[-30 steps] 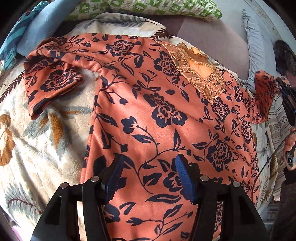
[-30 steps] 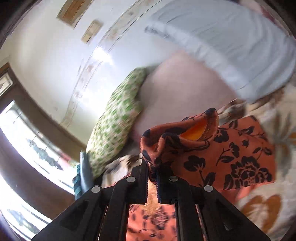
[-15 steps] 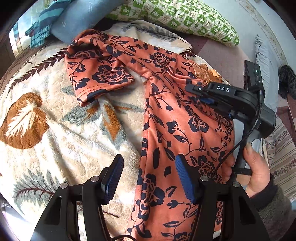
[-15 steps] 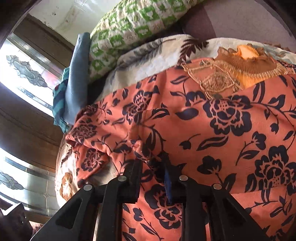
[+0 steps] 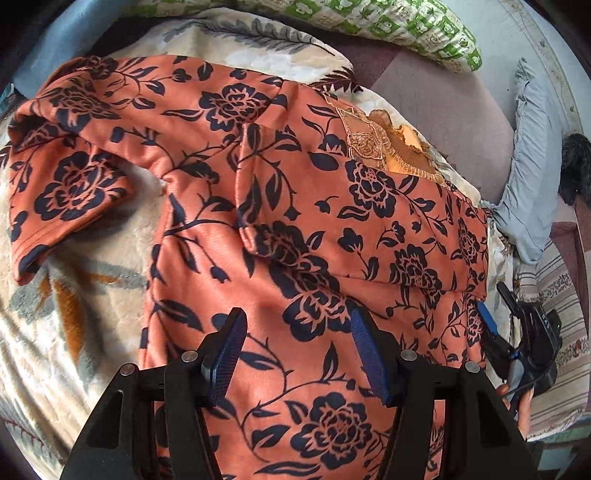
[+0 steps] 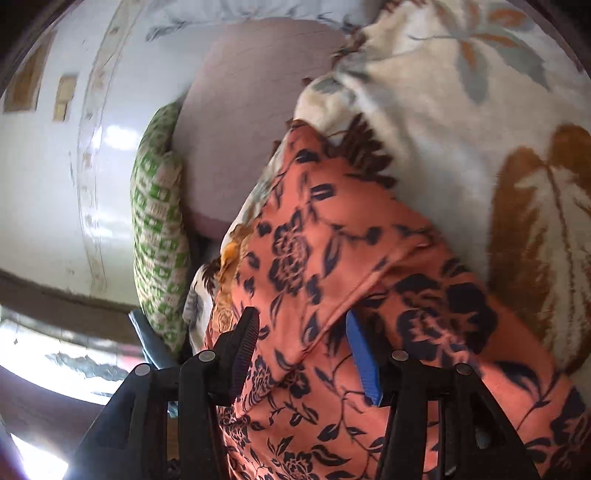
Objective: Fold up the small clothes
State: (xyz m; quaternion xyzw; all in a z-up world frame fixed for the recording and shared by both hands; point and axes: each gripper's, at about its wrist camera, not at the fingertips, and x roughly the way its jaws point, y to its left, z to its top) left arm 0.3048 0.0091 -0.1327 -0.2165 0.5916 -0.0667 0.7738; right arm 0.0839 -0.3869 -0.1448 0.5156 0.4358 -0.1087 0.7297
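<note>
- The orange floral top [image 5: 295,221] lies spread on the leaf-patterned blanket [image 5: 74,295] on the bed. One sleeve is already folded across its chest, and the other sleeve [image 5: 62,177] still lies out at 9 o'clock.
- The left hand-held gripper [image 5: 295,350] hovers over the lower body of the top, jaws spread, holding nothing.
- The right hand-held gripper [image 6: 299,362] sits at the top's edge at 3 o'clock in the left view. Its jaws are also spread, with fabric lying between them ungripped.
- Risk: the plush cloth looks slippery. The folded sleeve could slide back if the body is tugged.
- Risk: a pinch that goes too deep could catch the blanket along with the top and drag both.
- Risk: the loose sleeve is bunched, so folding it as it lies would trap creases.
- Around: a green checked pillow [image 5: 388,29] at 12 o'clock and a grey pillow [image 5: 532,166] at 2 o'clock. Both are apart from the top and do not obstruct it.
</note>
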